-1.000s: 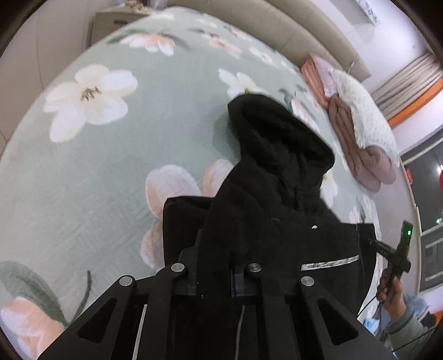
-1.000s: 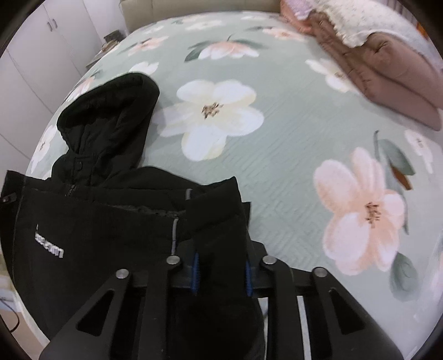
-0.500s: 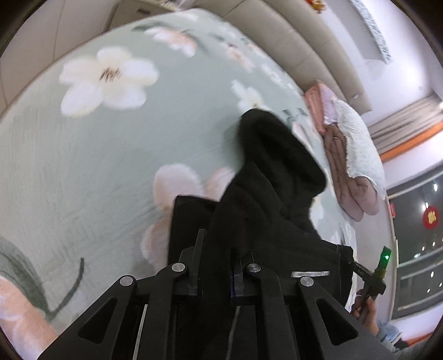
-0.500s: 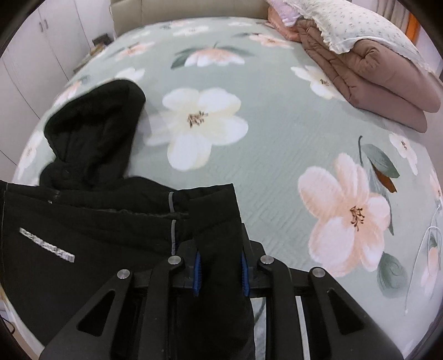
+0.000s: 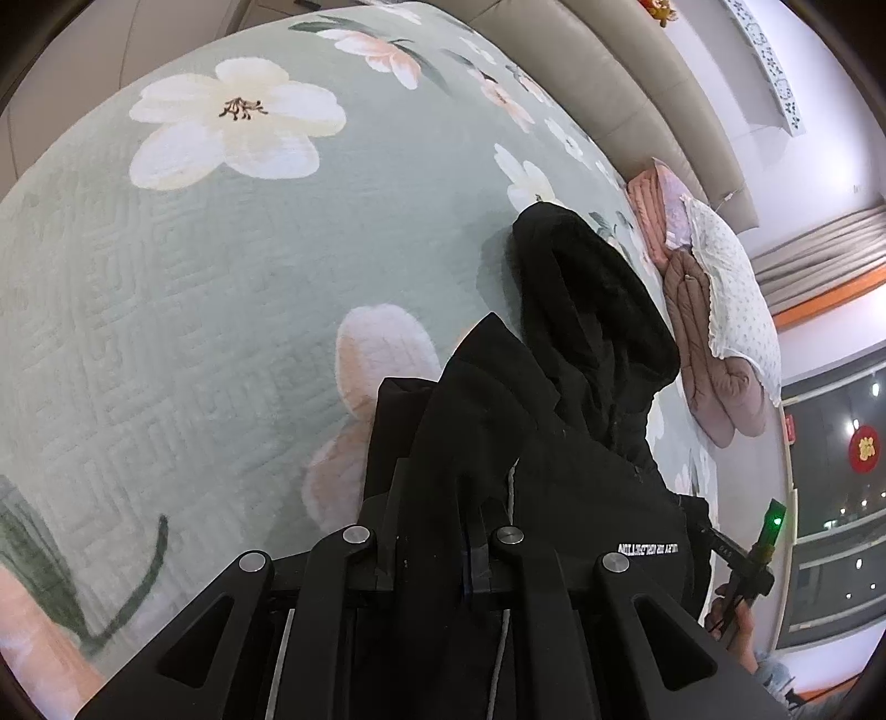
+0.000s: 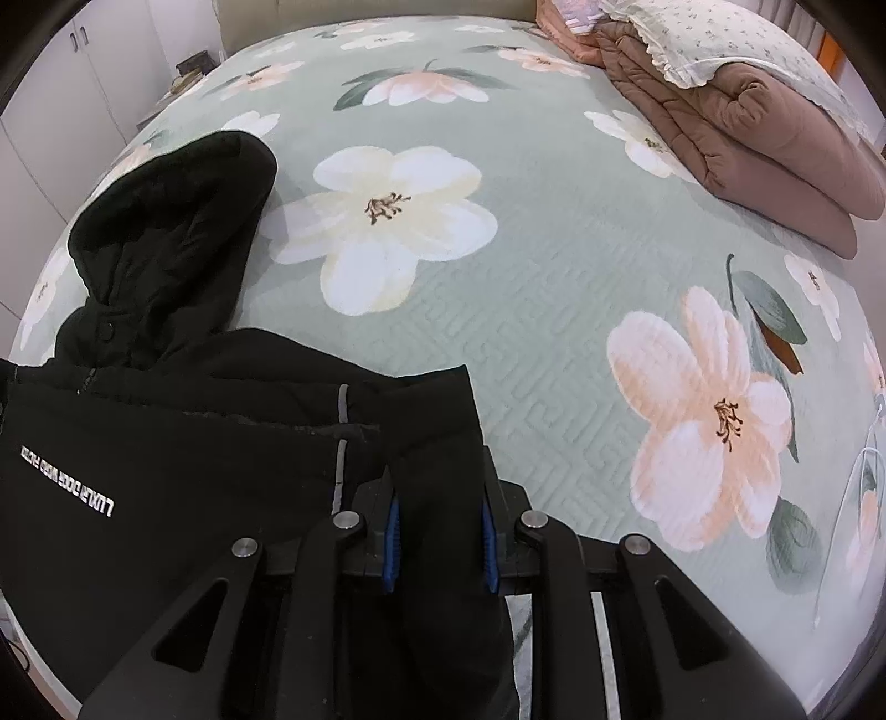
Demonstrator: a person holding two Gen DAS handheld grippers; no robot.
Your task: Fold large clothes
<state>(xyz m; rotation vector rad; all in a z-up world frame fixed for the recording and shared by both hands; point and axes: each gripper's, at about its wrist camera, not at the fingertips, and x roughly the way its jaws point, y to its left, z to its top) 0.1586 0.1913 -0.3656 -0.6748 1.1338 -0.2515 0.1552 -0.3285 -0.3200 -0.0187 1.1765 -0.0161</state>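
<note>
Leftmost, the left gripper [image 5: 434, 520] has its jaws pinched tight on a bunched fold of the black hooded jacket [image 5: 554, 443], the cloth rising between the two fingers. The jacket lies on the green floral bedspread [image 5: 194, 310], with its hood [image 5: 587, 299] spread flat toward the far side of the bed. White lettering [image 5: 648, 549] runs along the jacket's body near the right edge of the left wrist view, and beside it a hand [image 5: 736, 626] grips the other tool's handle. Over on the right, the right gripper [image 6: 440, 531] clamps another thick fold of the same jacket [image 6: 166, 454] between its blue-edged pads [image 6: 392, 531]. Beyond that, a folded brown quilt [image 6: 747, 133] sits at the bed's far right corner, with a white dotted pillow [image 6: 720, 33] on top of it.
</note>
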